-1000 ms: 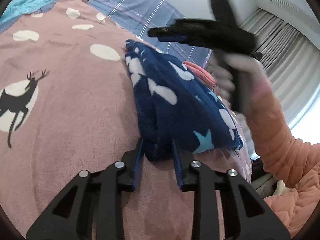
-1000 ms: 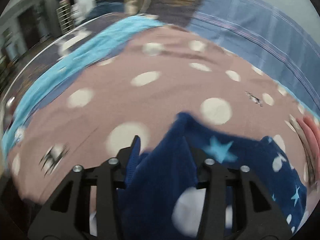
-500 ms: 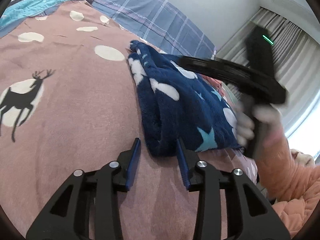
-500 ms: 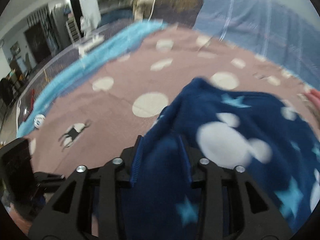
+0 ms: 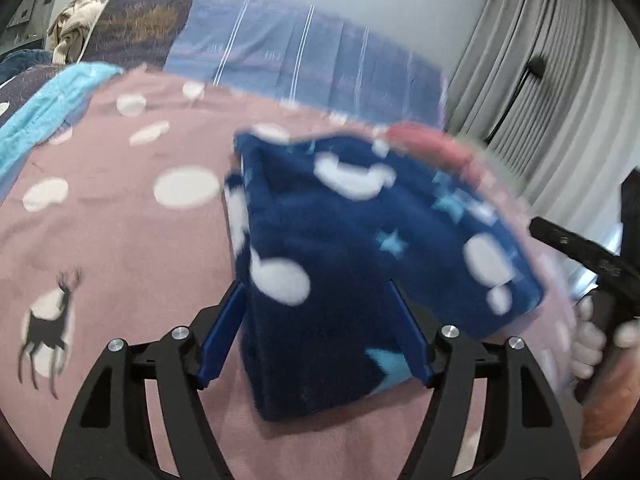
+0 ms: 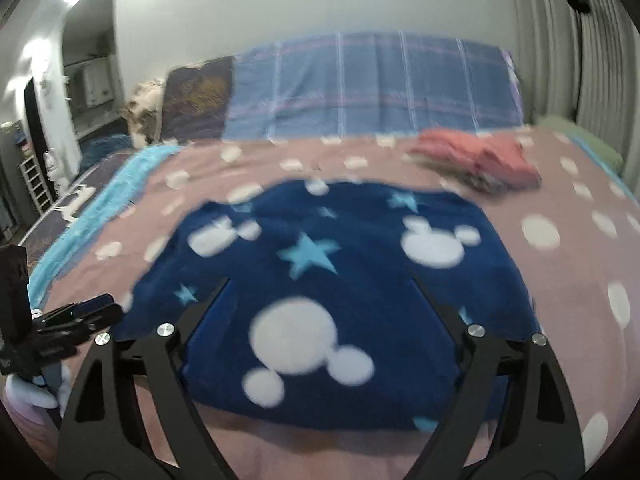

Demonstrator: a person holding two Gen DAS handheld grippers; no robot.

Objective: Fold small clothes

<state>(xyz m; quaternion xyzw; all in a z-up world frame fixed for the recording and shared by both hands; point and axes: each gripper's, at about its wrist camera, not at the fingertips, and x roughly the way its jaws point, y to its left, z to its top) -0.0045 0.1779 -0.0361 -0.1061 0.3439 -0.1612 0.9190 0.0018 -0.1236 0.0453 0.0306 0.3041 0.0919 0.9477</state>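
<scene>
A pink dotted blanket (image 6: 568, 200) is covering the bed, and the folded navy fleece (image 6: 340, 280) is lying on it, with a pink clothes pile (image 6: 480, 160) sitting further back. The left gripper (image 5: 316, 332) and the right gripper (image 6: 324, 320) are both spread wide, each straddling the fleece without pinching it.

Black left tool (image 5: 316, 336), blue inner pads, 4 silver screws, orange sleeve (image 5: 608, 404)

Motion blur smears the navy fleece garment (image 5: 340, 248); its near edge hides behind the right tongs (image 6: 320, 312)
</scene>
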